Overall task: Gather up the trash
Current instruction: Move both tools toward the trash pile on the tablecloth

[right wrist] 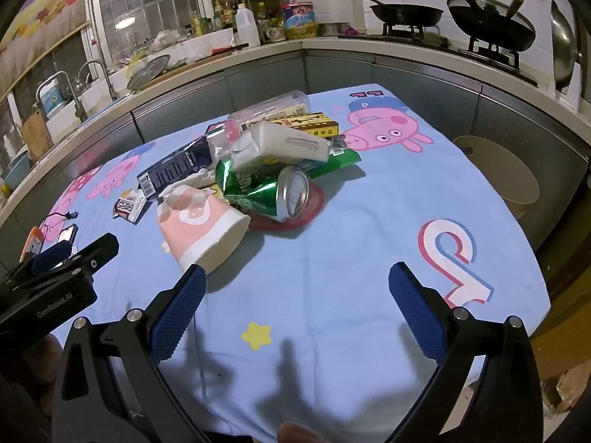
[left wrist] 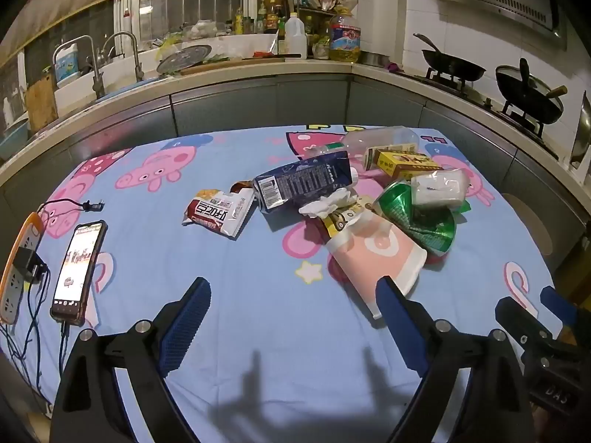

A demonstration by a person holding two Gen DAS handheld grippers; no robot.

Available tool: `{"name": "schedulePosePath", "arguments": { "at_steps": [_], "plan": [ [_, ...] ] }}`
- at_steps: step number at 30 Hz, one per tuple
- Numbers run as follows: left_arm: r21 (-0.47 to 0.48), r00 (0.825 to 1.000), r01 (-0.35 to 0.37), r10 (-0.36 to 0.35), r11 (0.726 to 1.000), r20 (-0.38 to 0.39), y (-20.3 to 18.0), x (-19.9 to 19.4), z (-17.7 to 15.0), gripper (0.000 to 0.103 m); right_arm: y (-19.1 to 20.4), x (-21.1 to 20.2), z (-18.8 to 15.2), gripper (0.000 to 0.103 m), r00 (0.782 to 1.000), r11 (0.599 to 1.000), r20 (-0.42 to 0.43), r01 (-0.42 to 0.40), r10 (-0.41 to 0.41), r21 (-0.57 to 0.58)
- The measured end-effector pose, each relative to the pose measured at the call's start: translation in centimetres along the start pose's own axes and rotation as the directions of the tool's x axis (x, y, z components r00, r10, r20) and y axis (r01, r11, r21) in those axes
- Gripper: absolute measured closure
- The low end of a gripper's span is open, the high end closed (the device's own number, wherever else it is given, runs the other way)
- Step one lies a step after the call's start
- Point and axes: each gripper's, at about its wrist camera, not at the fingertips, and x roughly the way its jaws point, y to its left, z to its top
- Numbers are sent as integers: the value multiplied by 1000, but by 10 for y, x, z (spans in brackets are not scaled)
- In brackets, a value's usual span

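A pile of trash lies on the blue cartoon tablecloth (left wrist: 258, 277): a pink paper cup (left wrist: 376, 254) (right wrist: 199, 221) on its side, a crushed green can (right wrist: 269, 192) (left wrist: 417, 214), a dark blue carton (left wrist: 303, 182) (right wrist: 173, 170), a red-white snack wrapper (left wrist: 218, 214) (right wrist: 129, 206), a tissue pack (right wrist: 284, 146) (left wrist: 439, 184), a yellow box (left wrist: 402, 162) (right wrist: 314, 125) and a clear plastic bottle (left wrist: 380, 138). My left gripper (left wrist: 295, 317) is open and empty, just short of the cup. My right gripper (right wrist: 299, 299) is open and empty, in front of the pile.
A phone (left wrist: 79, 265) on a cable and an orange power strip (left wrist: 16, 269) lie at the table's left edge. Kitchen counter with sink (left wrist: 110, 74), bottles and woks (left wrist: 454, 64) runs behind the table. A round stool (right wrist: 498, 173) stands at the right.
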Motion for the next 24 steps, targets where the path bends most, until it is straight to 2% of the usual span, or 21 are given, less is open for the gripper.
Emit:
{"name": "schedulePosePath", "arguments": {
  "at_steps": [12,20,24],
  "plan": [
    [0,1000,-1,1,1000,1,0,0,0,11,1,0,-1,6,1000,1000,-3,2,-2,-1],
    [-5,1000,2,-2,1000,-8,-4,0,-6,4,0,0,-3,6,1000,1000,-13,1,-1,8],
    [6,999,3,-2,1000,-50,-3,-2,-19,4,1,-1,-14,6,1000,1000,-24,-9,10,17]
  ]
}}
